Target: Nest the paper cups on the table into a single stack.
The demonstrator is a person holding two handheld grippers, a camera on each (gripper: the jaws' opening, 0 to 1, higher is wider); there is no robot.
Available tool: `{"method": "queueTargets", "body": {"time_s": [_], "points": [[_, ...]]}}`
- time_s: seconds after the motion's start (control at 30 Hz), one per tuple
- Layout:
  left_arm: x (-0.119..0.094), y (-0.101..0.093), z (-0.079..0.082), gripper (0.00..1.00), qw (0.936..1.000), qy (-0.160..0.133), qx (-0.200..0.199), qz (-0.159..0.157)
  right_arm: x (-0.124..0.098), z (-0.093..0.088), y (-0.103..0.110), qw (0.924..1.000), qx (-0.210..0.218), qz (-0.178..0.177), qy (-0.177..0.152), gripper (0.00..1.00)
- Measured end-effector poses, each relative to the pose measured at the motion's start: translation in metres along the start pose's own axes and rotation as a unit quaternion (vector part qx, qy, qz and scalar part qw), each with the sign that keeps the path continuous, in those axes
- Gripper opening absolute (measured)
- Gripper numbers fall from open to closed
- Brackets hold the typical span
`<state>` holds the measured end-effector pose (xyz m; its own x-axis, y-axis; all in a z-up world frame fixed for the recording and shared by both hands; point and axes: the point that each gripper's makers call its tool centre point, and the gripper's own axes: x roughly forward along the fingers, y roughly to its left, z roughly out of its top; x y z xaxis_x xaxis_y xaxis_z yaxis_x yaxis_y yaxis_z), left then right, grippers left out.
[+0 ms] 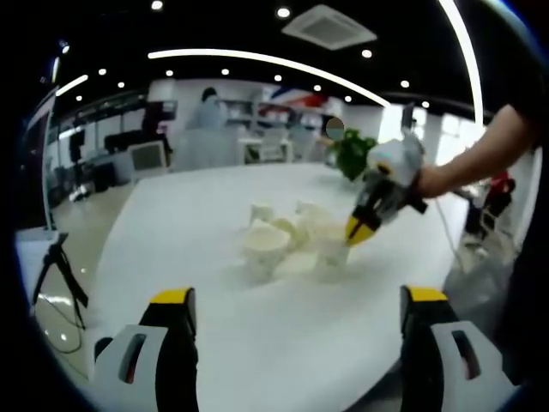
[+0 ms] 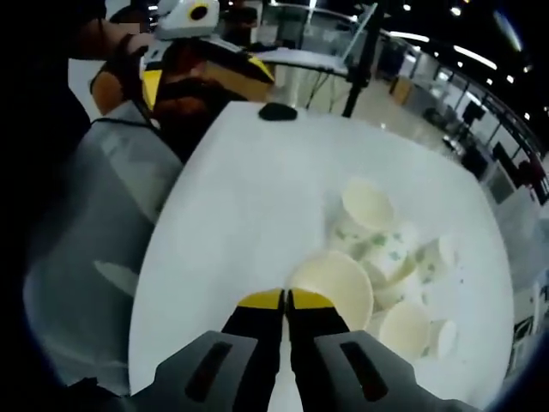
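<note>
Several white paper cups (image 1: 283, 233) stand and lie in a loose cluster near the middle of a white table (image 1: 206, 215). My left gripper (image 1: 298, 302) stands wide open near the table's front edge, well short of the cups. My right gripper (image 1: 360, 230), held by a person's hand, reaches in from the right and down onto the rim of one upright cup (image 1: 330, 247). In the right gripper view, the right gripper (image 2: 286, 300) is shut on the near rim of that open cup (image 2: 339, 287). Other cups (image 2: 386, 249), some with green print, lie just beyond it.
The table's edge (image 2: 163, 257) runs close on the left of the right gripper view, with a small black object (image 2: 277, 111) at the far end. A tripod (image 1: 58, 275) stands on the floor to the left. A green plant (image 1: 350, 153) lies beyond the table.
</note>
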<state>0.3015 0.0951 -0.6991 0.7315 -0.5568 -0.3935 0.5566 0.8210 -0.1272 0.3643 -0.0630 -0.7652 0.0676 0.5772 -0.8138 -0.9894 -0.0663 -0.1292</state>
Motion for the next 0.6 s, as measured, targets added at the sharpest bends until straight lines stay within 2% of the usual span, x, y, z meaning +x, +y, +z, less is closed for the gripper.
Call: {"method": "queueTargets", "body": {"time_s": [0.4, 0.6], "points": [[0.004, -0.002, -0.001, 1.00, 1.0000, 0.001, 0.004, -0.009, -0.012, 0.020, 0.020, 0.9996, -0.021, 0.001, -0.016, 0.00], [0.003, -0.001, 0.000, 1.00, 1.0000, -0.002, 0.003, -0.009, -0.015, 0.023, 0.029, 0.9996, -0.004, 0.002, -0.029, 0.00]]}}
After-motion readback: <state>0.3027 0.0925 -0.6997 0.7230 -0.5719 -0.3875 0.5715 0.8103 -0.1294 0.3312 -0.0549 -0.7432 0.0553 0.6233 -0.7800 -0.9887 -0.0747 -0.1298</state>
